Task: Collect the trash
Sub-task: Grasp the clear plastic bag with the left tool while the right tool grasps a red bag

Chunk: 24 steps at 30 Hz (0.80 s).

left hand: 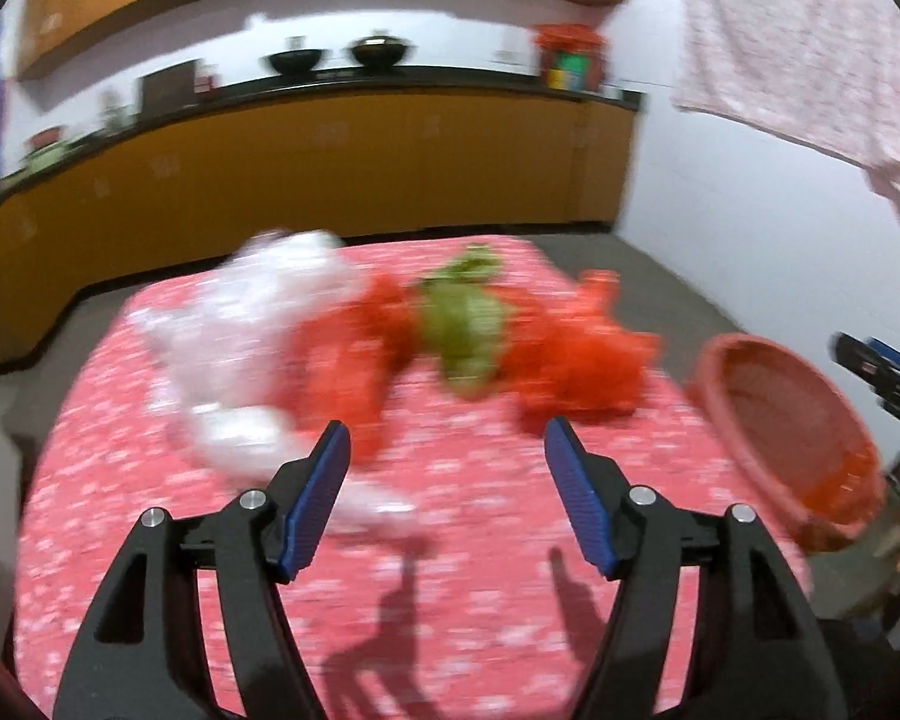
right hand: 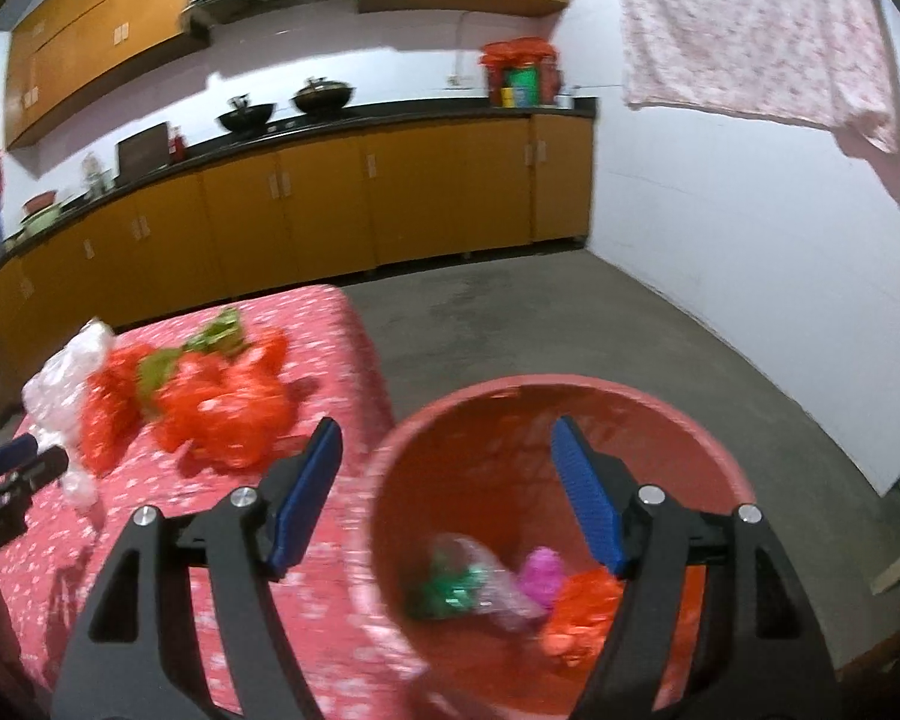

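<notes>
The left tongs (left hand: 447,456) stand apart and empty over the pink-clothed table (left hand: 450,540), facing the crumpled plastic bags (left hand: 444,342) strung crosswise along its far edge: white, red, green, probably thin film, though blurred. The right tongs (right hand: 444,456), also apart and empty, hang above the red bin (right hand: 570,396) off the table's right edge, some wrappers already inside. The left is nearer the pile.

No legible text, perhaps from blur.
</notes>
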Each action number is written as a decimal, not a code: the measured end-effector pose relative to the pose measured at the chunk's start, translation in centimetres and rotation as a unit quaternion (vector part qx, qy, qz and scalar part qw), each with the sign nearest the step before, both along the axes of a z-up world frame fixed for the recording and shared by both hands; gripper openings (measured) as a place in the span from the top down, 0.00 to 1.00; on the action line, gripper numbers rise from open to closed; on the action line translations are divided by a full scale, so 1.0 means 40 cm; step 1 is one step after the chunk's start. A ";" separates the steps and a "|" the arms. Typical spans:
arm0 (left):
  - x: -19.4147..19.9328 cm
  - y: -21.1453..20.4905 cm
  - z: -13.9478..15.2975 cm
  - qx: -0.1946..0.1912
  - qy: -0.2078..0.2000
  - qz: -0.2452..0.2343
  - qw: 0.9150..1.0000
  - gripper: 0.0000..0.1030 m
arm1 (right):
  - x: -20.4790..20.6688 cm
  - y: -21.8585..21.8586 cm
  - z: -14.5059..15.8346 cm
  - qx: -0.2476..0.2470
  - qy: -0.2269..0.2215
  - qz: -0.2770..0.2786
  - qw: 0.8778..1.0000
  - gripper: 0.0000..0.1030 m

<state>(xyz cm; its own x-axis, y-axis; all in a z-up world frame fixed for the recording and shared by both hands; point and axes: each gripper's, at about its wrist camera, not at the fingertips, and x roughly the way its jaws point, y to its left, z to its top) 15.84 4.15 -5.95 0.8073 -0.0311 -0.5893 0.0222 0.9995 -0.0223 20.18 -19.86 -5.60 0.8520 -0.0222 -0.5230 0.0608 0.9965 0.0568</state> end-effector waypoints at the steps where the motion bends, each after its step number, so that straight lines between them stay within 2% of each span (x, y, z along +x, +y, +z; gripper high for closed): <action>1: 0.001 0.023 -0.005 0.002 0.001 0.016 1.000 0.35 | 0.005 0.016 0.000 0.000 0.001 0.005 1.000 0.31; 5: 0.027 0.116 -0.032 0.001 0.019 0.084 0.996 0.35 | 0.021 0.091 -0.008 0.001 0.001 0.028 1.000 0.31; 11: 0.096 0.192 -0.074 -0.020 0.054 0.113 0.992 0.35 | 0.043 0.170 -0.025 -0.004 0.006 0.056 0.998 0.31; 14: 0.130 0.195 -0.093 -0.020 0.074 0.118 0.990 0.35 | 0.059 0.187 -0.029 -0.007 0.009 0.063 0.998 0.31; 19: 0.163 0.203 -0.121 -0.017 0.101 0.118 0.988 0.44 | 0.086 0.203 -0.038 -0.003 0.012 0.066 0.998 0.31; 24: 0.163 0.227 -0.127 -0.019 0.100 0.104 0.989 0.54 | 0.117 0.233 -0.058 -0.004 0.022 0.073 0.997 0.31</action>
